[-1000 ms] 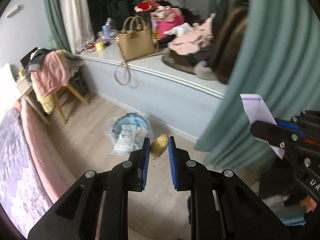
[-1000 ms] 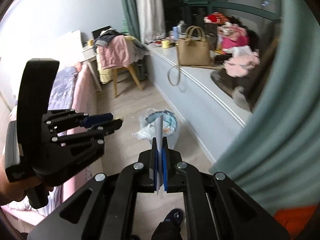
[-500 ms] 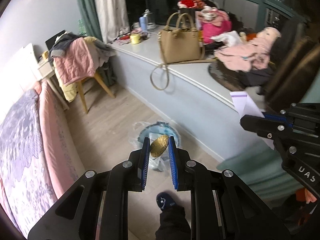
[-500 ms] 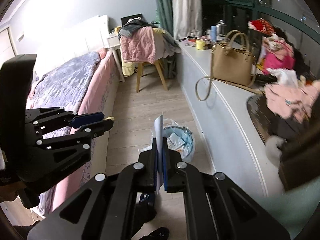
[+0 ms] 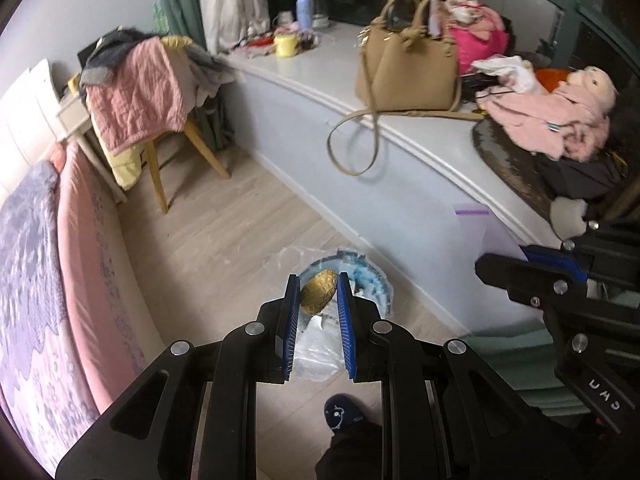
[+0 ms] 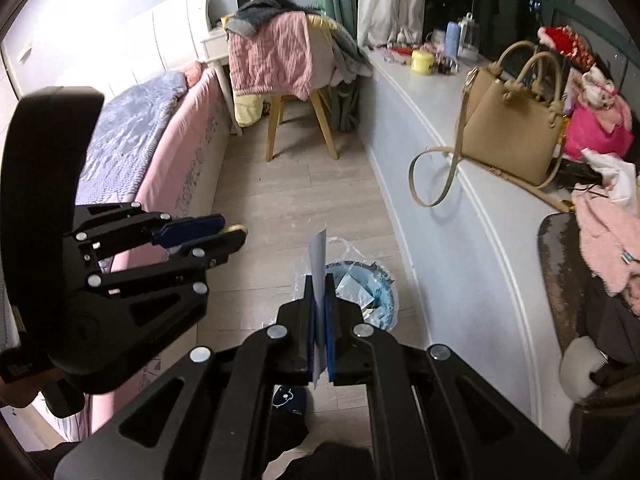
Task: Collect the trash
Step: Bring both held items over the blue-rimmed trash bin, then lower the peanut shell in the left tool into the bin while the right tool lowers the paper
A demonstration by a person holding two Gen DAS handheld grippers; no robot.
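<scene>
My left gripper [image 5: 318, 290] is shut on a crumpled gold wrapper [image 5: 318, 291] and holds it in the air over the blue trash bin [image 5: 370, 280], which has a clear plastic liner. My right gripper [image 6: 319, 284] is shut on a thin white plastic bag [image 6: 319, 258], held edge-on above the same bin [image 6: 370, 288]. In the left wrist view the right gripper [image 5: 500, 264] is at the right, with the bag [image 5: 482, 228] sticking up from it. In the right wrist view the left gripper [image 6: 232, 234] is at the left, at a similar height.
A long white window ledge [image 5: 400, 128] runs along the right with a tan handbag [image 5: 408, 76] and piled clothes [image 5: 552, 116]. A bed [image 6: 132, 136] lies at the left. A wooden chair draped with clothes [image 6: 288, 64] stands beyond the bin. My slippered foot [image 5: 340, 416] is on the floor below.
Both grippers have swung left, away from the green curtain, and moved closer to the trash bin. Both holds are unchanged.
</scene>
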